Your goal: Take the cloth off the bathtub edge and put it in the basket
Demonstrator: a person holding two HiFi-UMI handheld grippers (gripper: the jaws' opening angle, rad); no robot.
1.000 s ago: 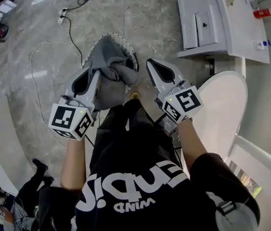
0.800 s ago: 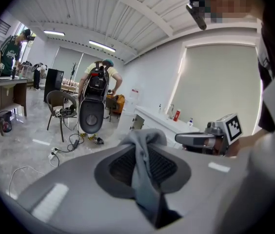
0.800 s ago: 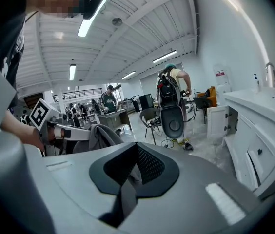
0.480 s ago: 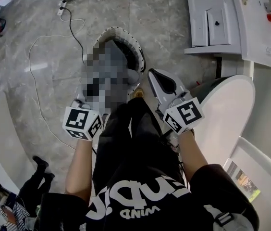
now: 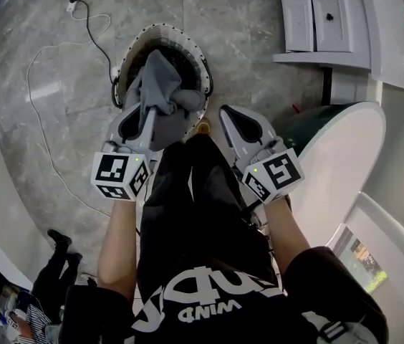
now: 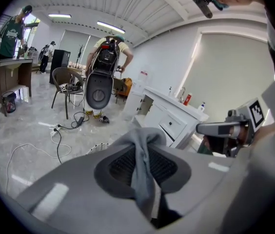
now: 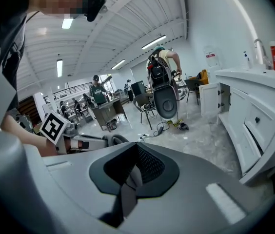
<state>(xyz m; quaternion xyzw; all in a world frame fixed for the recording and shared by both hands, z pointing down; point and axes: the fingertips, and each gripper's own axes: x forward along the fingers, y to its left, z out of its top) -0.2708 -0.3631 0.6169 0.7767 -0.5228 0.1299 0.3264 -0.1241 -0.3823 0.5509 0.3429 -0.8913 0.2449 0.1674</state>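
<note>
A grey cloth (image 5: pixel 160 95) hangs bunched from my left gripper (image 5: pixel 147 113), which is shut on it. The cloth hangs right over the opening of the round basket (image 5: pixel 196 57) with a black-and-white rim, on the floor in front of the person. In the left gripper view the cloth (image 6: pixel 142 179) runs between the jaws of the left gripper (image 6: pixel 138 152), and a bit of the basket rim (image 6: pixel 96 147) shows beyond. My right gripper (image 5: pixel 239 120) is just right of the basket, shut and empty. In its own view the right gripper (image 7: pixel 133 172) holds nothing.
The white bathtub edge (image 5: pixel 342 167) curves at the right, with a dark green thing (image 5: pixel 309 124) beside it. A white vanity cabinet (image 5: pixel 331 20) stands at the far right. A white cable (image 5: pixel 37 106) trails over the marble floor at the left. People and a chair (image 6: pixel 64 84) stand further off.
The left gripper and the cloth have moved over the basket's opening, and more of the rim shows. The right gripper has kept its place beside it, still shut.
</note>
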